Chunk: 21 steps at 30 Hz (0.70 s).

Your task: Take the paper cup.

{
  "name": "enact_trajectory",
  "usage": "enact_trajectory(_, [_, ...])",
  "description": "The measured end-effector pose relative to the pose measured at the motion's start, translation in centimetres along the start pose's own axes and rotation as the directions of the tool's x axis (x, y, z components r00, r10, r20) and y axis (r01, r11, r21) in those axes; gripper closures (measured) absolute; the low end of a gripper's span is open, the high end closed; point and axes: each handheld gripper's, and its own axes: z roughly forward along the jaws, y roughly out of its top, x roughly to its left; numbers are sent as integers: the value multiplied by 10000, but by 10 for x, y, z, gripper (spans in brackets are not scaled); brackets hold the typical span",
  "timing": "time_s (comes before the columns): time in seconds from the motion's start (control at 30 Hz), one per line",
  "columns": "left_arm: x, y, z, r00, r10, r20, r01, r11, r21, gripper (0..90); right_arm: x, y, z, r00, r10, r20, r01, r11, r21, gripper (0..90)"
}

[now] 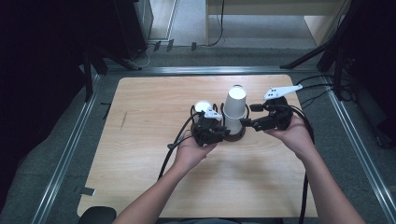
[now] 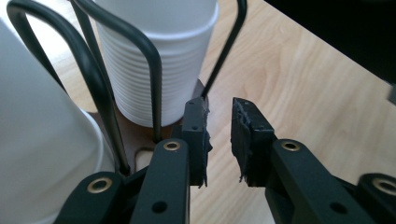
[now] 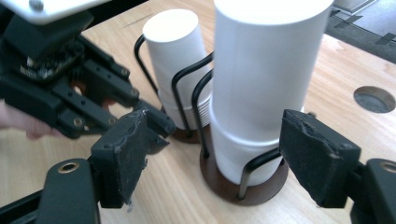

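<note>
Two stacks of upturned white paper cups stand in a black wire holder on a round brown base (image 1: 236, 136). The tall stack (image 1: 235, 109) is at the table's middle, and the shorter stack (image 1: 202, 107) is just left of it. My left gripper (image 1: 219, 133) sits low beside the base. In the left gripper view, my left gripper (image 2: 219, 105) has a narrow gap between its jaws with nothing in it, next to the wire (image 2: 93, 70) and a ribbed stack (image 2: 159, 60). My right gripper (image 1: 250, 116) is wide open. In the right gripper view, my right gripper (image 3: 215, 123) flanks the tall stack (image 3: 266, 70) without touching.
The pale wooden table (image 1: 140, 140) has bare room in front and to the left. A round hole (image 3: 375, 99) lies in the tabletop beyond the holder. Metal rails and dark stands ring the table, and cables trail from both grippers.
</note>
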Motion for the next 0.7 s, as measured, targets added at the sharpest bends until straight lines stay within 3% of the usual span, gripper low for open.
enact_trajectory(0.13, [-1,3,5,9999,-147,-88,147,9999,-12,803,-8,8,5,9999,34,127,-35,10000,62,237])
enact_trajectory(0.27, [-2,4,8,9997,-48,-237,48,10000,-24,833,-14,15,9,9997,-34,247,31,9999,140,230])
enact_trajectory(0.47, [0,9,13,9980,-504,-374,493,9984,-278,855,-22,23,17,9995,-26,307,20,9998,208,228])
enact_trajectory(0.7, [-3,17,15,9981,-318,-533,300,9990,-342,857,-25,32,26,9991,-176,381,162,9992,361,228])
